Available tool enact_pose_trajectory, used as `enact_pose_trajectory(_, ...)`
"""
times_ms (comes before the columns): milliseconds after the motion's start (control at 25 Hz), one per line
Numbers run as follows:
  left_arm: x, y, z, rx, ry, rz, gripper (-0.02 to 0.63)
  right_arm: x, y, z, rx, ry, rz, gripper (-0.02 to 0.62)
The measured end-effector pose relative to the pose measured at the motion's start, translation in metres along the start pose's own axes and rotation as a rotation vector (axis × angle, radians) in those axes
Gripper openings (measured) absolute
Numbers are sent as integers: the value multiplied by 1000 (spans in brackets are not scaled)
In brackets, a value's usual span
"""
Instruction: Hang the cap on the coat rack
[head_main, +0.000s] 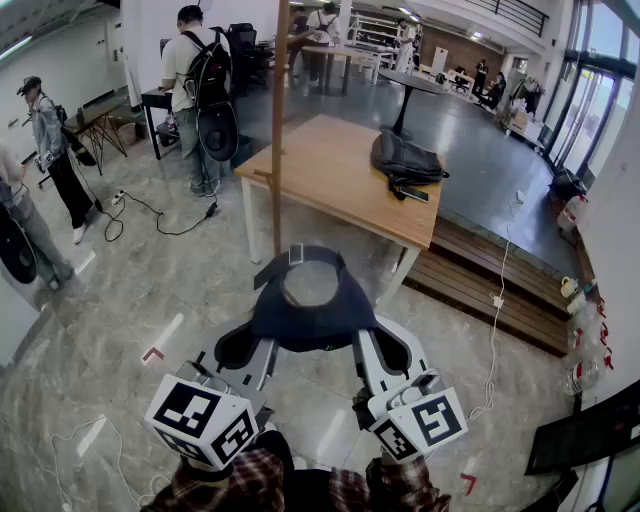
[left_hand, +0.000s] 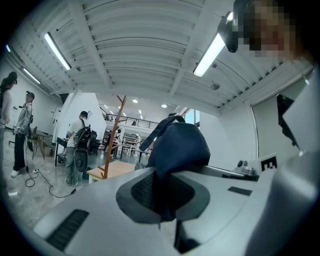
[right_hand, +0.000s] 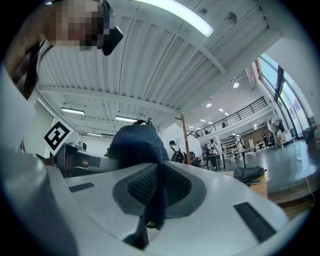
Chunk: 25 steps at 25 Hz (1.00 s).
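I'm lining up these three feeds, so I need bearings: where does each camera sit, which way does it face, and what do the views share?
Head view: on the person's head, steeply down at the cap between left gripper and right gripper; plaid sleeves show.
Left gripper view: on that gripper, angled up along jaws shut on the cap; the person's head above.
Right gripper view: likewise, mirrored.
Shared: cap, coat rack, wooden table.

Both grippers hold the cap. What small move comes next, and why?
Probably carry the cap forward toward the rack. The left gripper and right gripper are each shut on an edge of it, and the rack stands ahead by the table, apart from the cap.
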<state>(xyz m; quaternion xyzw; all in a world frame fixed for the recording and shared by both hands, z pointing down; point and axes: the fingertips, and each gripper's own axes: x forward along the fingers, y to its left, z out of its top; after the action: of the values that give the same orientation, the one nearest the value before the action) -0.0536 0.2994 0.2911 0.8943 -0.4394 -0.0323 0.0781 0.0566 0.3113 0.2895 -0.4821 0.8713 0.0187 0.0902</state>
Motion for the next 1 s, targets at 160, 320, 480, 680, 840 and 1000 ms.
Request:
enact_pose_trajectory(160, 15, 11, -6, -8, 18, 4, 18, 13, -12, -9, 14, 13, -3, 20)
enact_pose_trajectory(320, 38, 28, -14, -29, 27, 8, 18, 33, -28, -24, 19, 40, -4, 20)
enact_pose_trajectory(480, 73, 56, -16, -51, 33, 4, 18, 68, -50, -34, 13, 62, -8, 20)
enact_pose_trajectory(680, 123, 100, -7, -48, 29, 6, 18, 128, -83, -41, 13, 58, -6, 20)
enact_pose_trajectory(840, 157, 138, 6, -40, 20, 14, 18, 180, -102, -44, 14, 53, 8, 20)
enact_pose_trajectory(1000, 184, 171, 16, -31, 22, 13, 18, 220, -116, -48, 17, 46, 9, 20)
